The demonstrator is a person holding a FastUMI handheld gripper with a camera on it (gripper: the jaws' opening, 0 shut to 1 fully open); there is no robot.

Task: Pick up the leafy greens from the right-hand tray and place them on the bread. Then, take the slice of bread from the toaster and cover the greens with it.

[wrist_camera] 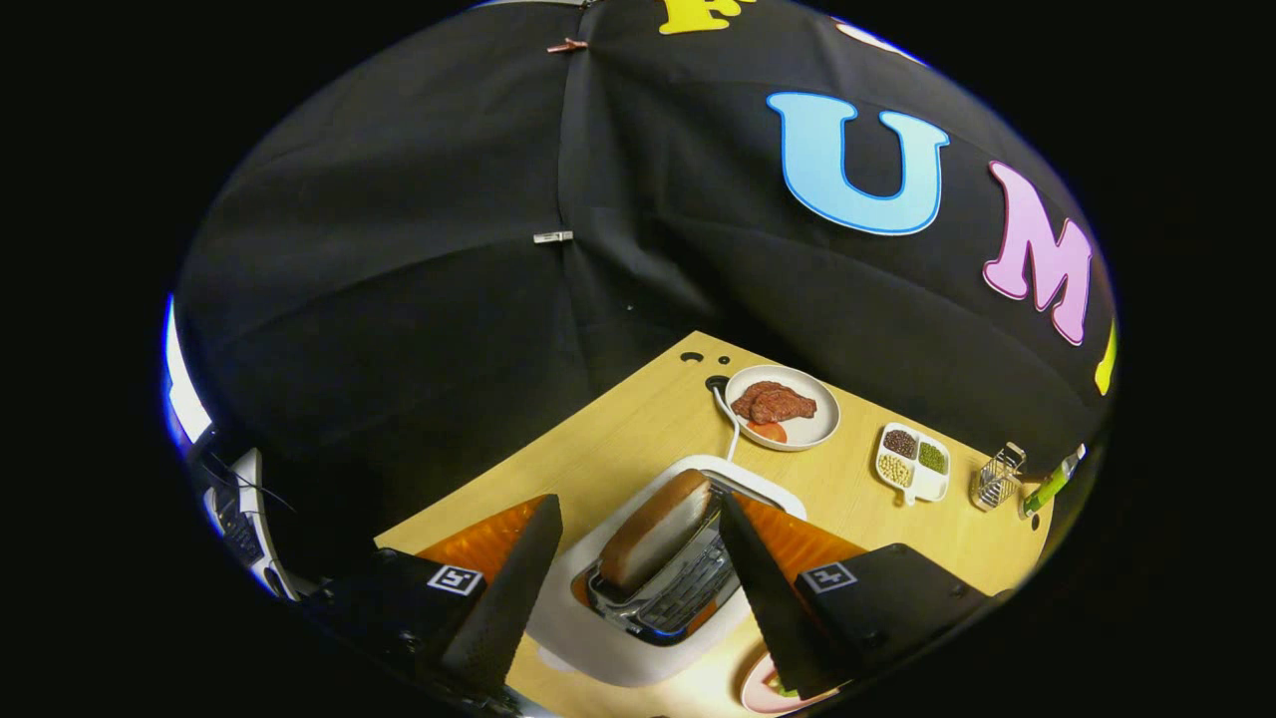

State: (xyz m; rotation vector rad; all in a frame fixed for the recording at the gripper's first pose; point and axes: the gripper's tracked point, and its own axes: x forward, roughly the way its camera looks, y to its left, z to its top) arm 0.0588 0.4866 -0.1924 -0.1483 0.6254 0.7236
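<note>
A slice of bread stands upright in one slot of the white toaster, its brown crust uppermost. My gripper hangs open above the toaster, with the slice in the gap between the two fingers and neither finger touching it. The fingers straddle the toaster's top. Under the right finger, the rim of a pink plate peeks out with a bit of green on it; most of that plate is hidden.
Beyond the toaster on the wooden table sits a white plate with brown meat and a tomato slice. Farther right are a divided dish of beans, a small wire basket and a green-handled tool. The toaster's cord runs back to a grommet.
</note>
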